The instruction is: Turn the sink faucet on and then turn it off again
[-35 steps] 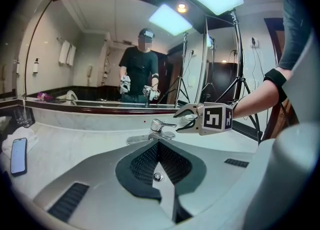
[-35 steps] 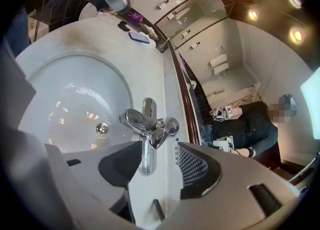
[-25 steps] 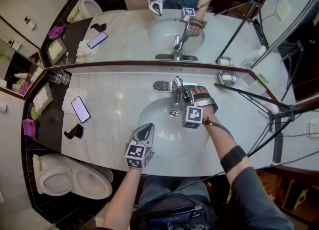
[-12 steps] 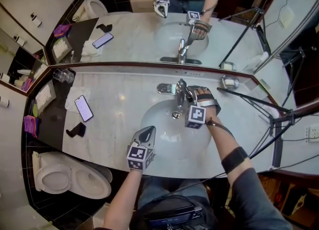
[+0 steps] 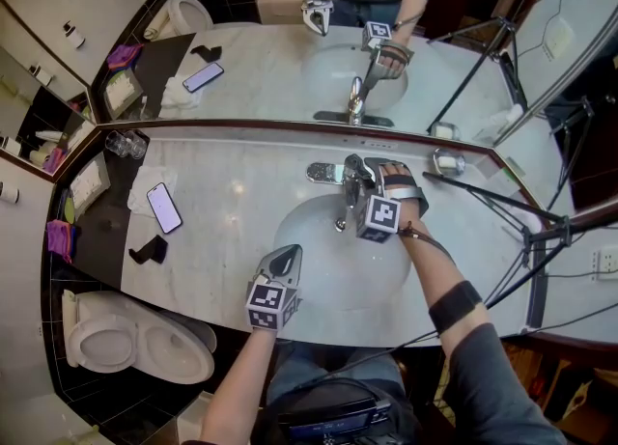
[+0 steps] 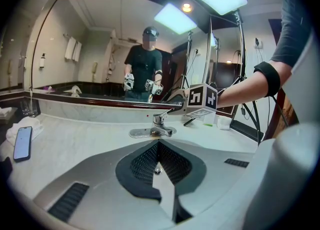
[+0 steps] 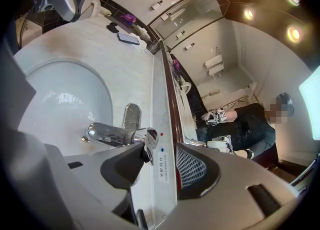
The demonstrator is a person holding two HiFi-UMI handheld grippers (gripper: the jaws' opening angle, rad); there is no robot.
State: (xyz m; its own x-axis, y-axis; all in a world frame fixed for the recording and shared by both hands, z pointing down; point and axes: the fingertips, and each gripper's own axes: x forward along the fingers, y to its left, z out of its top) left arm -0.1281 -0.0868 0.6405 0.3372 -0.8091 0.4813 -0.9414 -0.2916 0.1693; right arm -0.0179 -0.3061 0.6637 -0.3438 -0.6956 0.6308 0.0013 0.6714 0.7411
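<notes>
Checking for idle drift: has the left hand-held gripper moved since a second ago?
No. Judged against the sink drain, the left hand-held gripper sits where it was, on the drain's near left side.

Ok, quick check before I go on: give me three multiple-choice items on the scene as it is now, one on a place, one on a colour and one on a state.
1. Where does the phone lie?
A. in the basin
B. on the counter, left of the sink
C. between a gripper's jaws

2. The small object on the counter near the phone is
A. black
B. red
C. yellow

3. The right hand-held gripper has its jaws
A. pressed together, empty
B. clamped on the phone
C. apart, with the faucet lever between them

Answers:
1 B: the head view shows it flat on the counter there.
2 A: it shows dark against the pale marble.
3 C: its own view shows bare counter between the lever and one pad. The jaws have just been closing.
</notes>
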